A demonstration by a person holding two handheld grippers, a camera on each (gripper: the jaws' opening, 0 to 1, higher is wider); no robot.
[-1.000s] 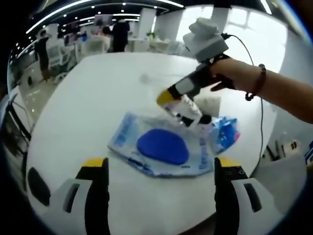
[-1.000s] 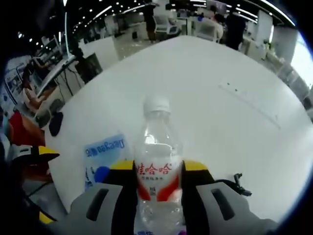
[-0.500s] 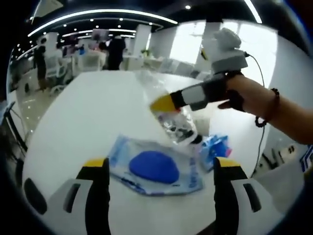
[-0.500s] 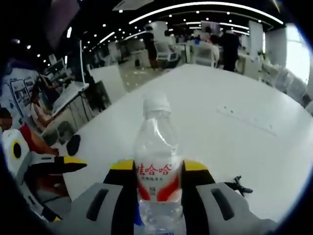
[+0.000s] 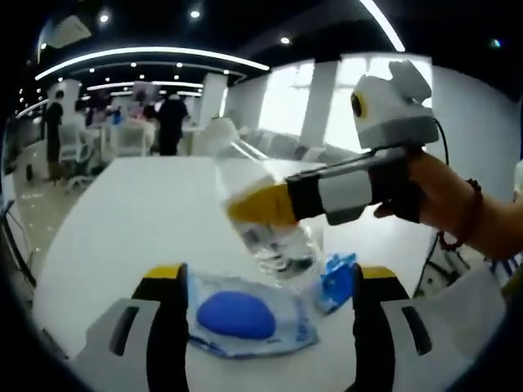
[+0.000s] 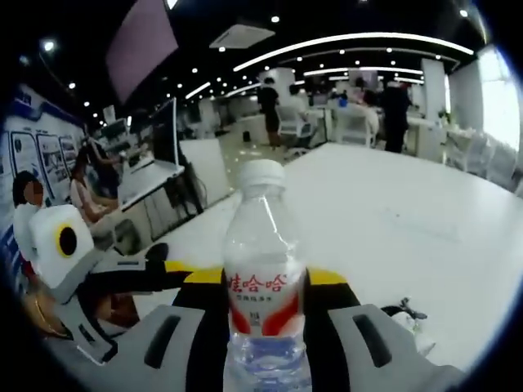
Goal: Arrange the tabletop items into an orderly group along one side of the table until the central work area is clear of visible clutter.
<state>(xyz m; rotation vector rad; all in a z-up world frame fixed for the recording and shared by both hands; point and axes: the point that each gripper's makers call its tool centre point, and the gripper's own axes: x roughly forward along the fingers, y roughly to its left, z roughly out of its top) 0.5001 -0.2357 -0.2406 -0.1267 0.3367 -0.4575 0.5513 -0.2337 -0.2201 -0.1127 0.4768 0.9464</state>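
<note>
A clear water bottle [image 6: 265, 278] with a white cap and a red-and-white label stands upright between the jaws of my right gripper [image 6: 265, 286], which is shut on it. In the left gripper view the same bottle [image 5: 265, 233] hangs tilted above the table, clamped by the right gripper [image 5: 261, 208] that a hand [image 5: 441, 196] holds. Under it lie a white-and-blue pouch [image 5: 245, 318] with a blue oval and a small blue packet [image 5: 335, 278]. My left gripper [image 5: 268, 273] is open over the pouch with nothing in it. The left gripper [image 6: 155, 273] enters the right gripper view from the left.
The white table [image 6: 392, 220] stretches away from both grippers. A small black clip [image 6: 406, 310] lies on it to the right of the bottle. Office desks, chairs and people stand beyond the far edge.
The right gripper has lifted the bottle up off the table, above the pouch. Both cameras have tilted upward. The left gripper stays open.
</note>
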